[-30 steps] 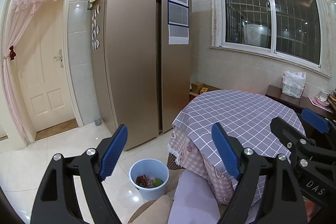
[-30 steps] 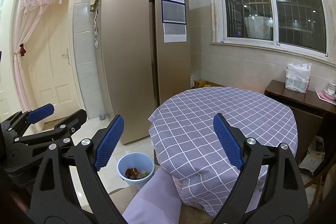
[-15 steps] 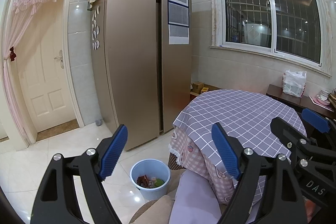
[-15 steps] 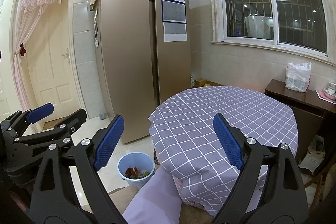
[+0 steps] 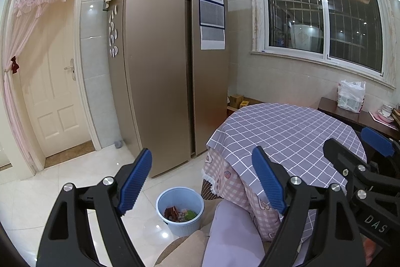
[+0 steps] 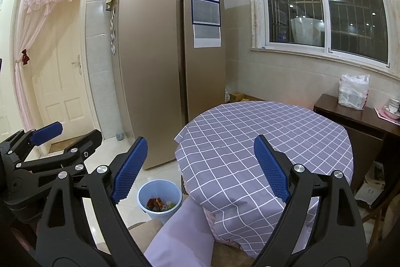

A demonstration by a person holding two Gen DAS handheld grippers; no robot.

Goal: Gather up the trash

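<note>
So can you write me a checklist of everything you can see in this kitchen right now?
Surface: round table in a purple checked cloth, nothing on it.
Job's things: blue trash bin on the floor beside the table, wrappers and scraps inside.
Clutter: white plastic bag and cups on the dark side cabinet.
Grippers: left hand-held gripper and right hand-held gripper open, both empty.
Cables: nothing seen.
Surroundings: gold fridge, window, curtained white door.
</note>
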